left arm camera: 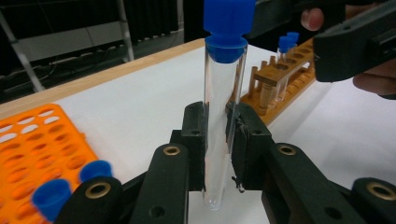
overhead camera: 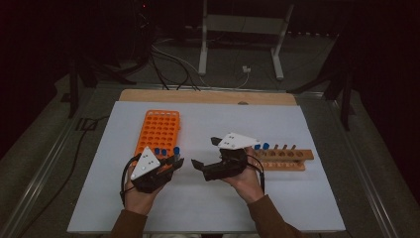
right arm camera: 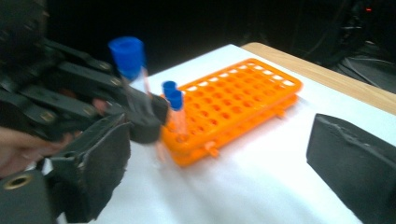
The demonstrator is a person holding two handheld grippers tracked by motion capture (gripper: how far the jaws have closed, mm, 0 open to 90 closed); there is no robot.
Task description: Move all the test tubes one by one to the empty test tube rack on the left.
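High view: bare white tabletop (overhead camera: pixel 208 208) on the near side of the orange rack (overhead camera: pixel 159 130). Left claw (left arm camera: pixel 215 140) clamps a clear, blue-capped tube (left arm camera: pixel 219 116) upright, just right of that rack. Right claw (overhead camera: pixel 204 153) gapes empty, beside the tube.

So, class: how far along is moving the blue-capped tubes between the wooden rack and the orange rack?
Done: two capped tubes stand in the orange rack. In hand: the left gripper clamps one tube upright; the right gripper stands open with nothing between its jaws. Left: two tubes stand in the wooden rack.
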